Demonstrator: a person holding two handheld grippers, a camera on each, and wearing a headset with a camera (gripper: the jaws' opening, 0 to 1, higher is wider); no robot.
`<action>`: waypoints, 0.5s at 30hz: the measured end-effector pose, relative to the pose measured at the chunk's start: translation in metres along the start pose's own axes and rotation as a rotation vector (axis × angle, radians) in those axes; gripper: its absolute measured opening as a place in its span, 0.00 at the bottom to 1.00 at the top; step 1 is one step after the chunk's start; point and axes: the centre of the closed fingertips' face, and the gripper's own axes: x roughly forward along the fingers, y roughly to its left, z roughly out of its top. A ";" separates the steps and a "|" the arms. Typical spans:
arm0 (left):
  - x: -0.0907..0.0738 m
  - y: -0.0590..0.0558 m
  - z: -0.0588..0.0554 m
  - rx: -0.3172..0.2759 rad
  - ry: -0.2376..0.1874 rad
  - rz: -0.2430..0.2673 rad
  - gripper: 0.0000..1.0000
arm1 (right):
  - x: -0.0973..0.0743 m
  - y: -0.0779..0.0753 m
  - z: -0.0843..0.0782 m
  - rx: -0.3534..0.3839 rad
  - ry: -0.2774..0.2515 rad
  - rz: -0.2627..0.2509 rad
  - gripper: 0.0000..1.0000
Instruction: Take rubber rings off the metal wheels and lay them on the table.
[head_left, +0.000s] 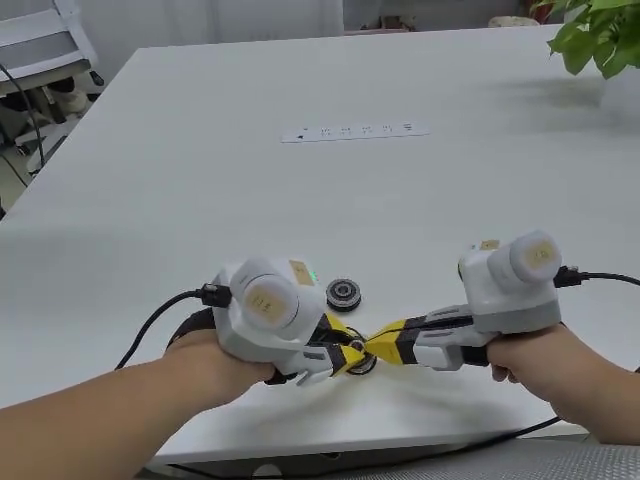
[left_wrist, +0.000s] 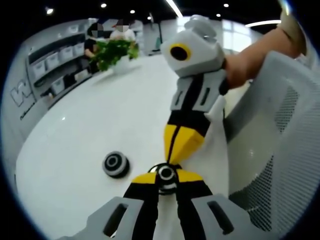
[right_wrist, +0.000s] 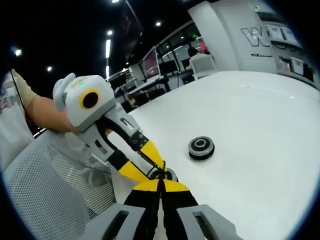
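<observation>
At the near edge of the bench (head_left: 200, 150), the left gripper (left_wrist: 166, 181) has its jaws clamped on a small metal wheel (left_wrist: 166, 173). The right gripper (right_wrist: 161, 181) has its jaws closed at the rim. We judge the rubber ring (left_wrist: 157, 170) soft and stretchy, best pinched at its outer edge; whether it is pinched is hidden. A second wheel (head_left: 343, 293) lies at twelve o'clock.

head view looks down and forward over the broad white table (head_left: 420, 190); both gripper views sit low, close, facing each other; all three share the small black-ringed metal wheel (head_left: 343, 293)
</observation>
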 end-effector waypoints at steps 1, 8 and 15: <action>0.000 0.000 0.000 0.001 0.000 0.000 0.13 | 0.000 0.000 -0.001 0.005 0.000 0.001 0.00; 0.000 -0.001 0.000 0.003 0.002 -0.004 0.13 | -0.001 -0.002 0.000 0.007 -0.001 -0.003 0.00; 0.000 0.000 0.000 0.007 0.004 -0.006 0.13 | -0.001 0.001 0.003 0.007 -0.008 0.007 0.00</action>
